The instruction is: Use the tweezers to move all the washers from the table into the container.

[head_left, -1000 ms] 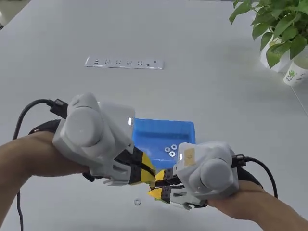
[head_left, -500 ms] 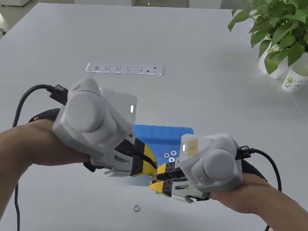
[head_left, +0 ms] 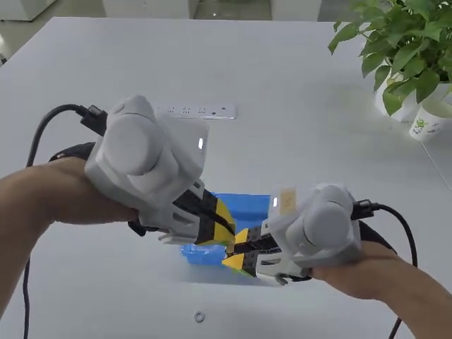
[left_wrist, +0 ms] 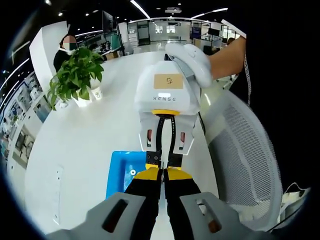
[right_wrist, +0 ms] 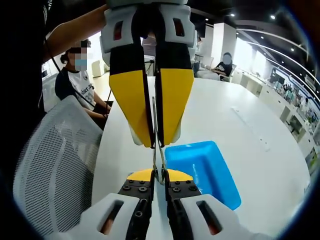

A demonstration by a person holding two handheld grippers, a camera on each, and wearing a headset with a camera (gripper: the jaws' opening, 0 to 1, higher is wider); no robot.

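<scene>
Since it probably takes both to work the tweezers (right_wrist: 154, 125), the left gripper (head_left: 227, 236) and right gripper (head_left: 234, 258) are pinching them, jaws nearly closed, over the blue container (head_left: 244, 205). Head view is showing a washer (head_left: 200, 316) waiting on the near tabletop (head_left: 296, 106). Left gripper view is catching a second washer (left_wrist: 132, 172) inside.

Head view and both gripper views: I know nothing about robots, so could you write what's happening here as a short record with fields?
Setting: white table, a person holding two handheld grippers
Left gripper: jaws closed on the tweezers
Right gripper: jaws closed on the same tweezers, facing the left one
Container: blue tray, partly hidden by the grippers in the head view
Washer in tray: at least one
Loose washer: on the table, outside the tray
Background: power strip, potted plant
</scene>
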